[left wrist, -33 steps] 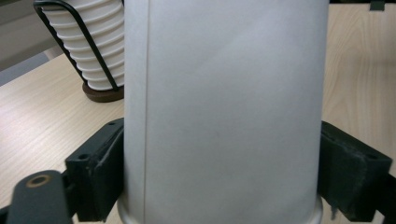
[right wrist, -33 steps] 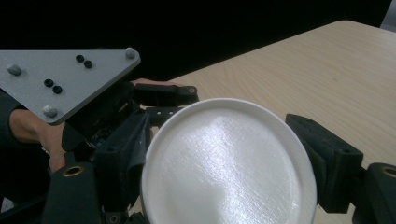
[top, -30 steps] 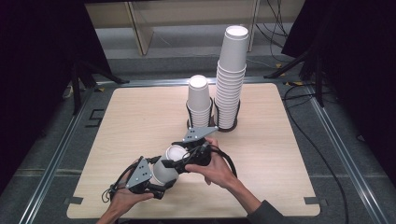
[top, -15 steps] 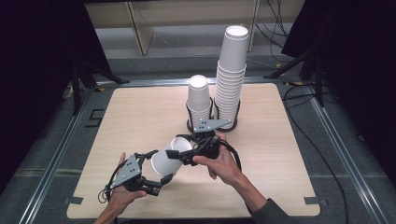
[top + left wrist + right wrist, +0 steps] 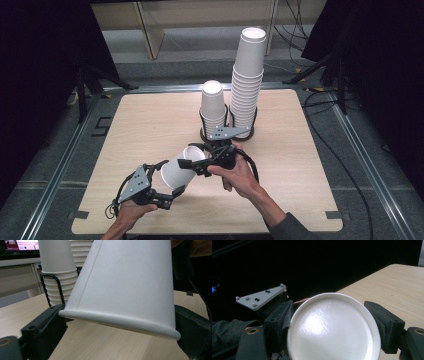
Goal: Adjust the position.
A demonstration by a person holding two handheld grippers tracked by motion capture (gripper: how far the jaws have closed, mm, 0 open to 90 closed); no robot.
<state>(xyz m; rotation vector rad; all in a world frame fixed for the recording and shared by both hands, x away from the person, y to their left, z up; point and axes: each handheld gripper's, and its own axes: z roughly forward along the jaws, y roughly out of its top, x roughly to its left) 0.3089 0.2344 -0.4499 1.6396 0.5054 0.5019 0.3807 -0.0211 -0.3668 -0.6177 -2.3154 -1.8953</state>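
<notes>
The white paper cup [image 5: 182, 169] lies tilted on its side above the pale wooden surface [image 5: 125, 130], held between both claws near the front middle. Its rolled rim end points toward the left claw [image 5: 167, 192], and its closed base end points toward the right claw [image 5: 192, 161]. In the left claw's own view, the cup's rim [image 5: 120, 323] sits between the two black jaws, which flank it at either side; these jaws have just been closing a little, and whether they press on the rim I cannot tell. In the right claw's view, the round base of the cup [image 5: 332, 327] sits between that claw's jaws, which clamp it from both sides.

Farther back on the surface stands a black wire rack [image 5: 206, 131] holding a short stack of white paper cups [image 5: 213, 105] and, just beside it on the right, a tall stack of white paper cups [image 5: 246, 82].
</notes>
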